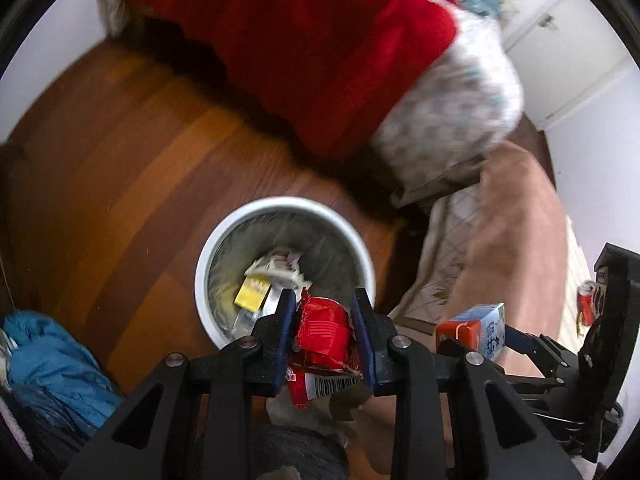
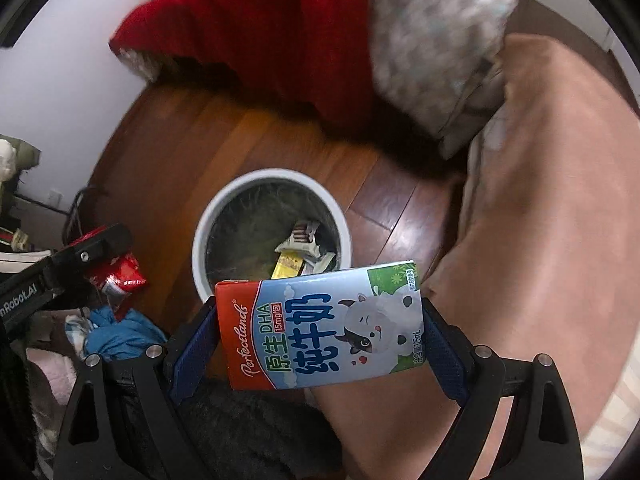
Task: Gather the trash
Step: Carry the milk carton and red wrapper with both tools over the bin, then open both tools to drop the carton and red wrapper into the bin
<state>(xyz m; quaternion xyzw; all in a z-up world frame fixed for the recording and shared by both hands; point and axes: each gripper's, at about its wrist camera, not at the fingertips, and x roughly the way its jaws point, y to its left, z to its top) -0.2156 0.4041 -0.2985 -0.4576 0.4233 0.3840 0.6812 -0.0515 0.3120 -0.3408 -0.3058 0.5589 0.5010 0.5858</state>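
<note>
My left gripper (image 1: 325, 304) is shut on a crumpled red snack wrapper (image 1: 322, 336) and holds it above the near rim of a round white trash bin (image 1: 224, 240) on the wood floor. The bin holds a yellow packet (image 1: 252, 292) and white wrappers. My right gripper (image 2: 320, 312) is shut on a small blue and orange milk carton (image 2: 320, 328), held sideways just above and in front of the bin (image 2: 208, 216). The carton also shows in the left wrist view (image 1: 476, 330), and the red wrapper in the right wrist view (image 2: 120, 276).
A bed with a tan cover (image 2: 540, 220), a red blanket (image 1: 300, 40) and a patterned pillow (image 1: 452, 96) lies behind and right of the bin. Blue cloth (image 1: 52, 364) is piled at the left. A red can (image 1: 586, 304) lies on the bed at far right.
</note>
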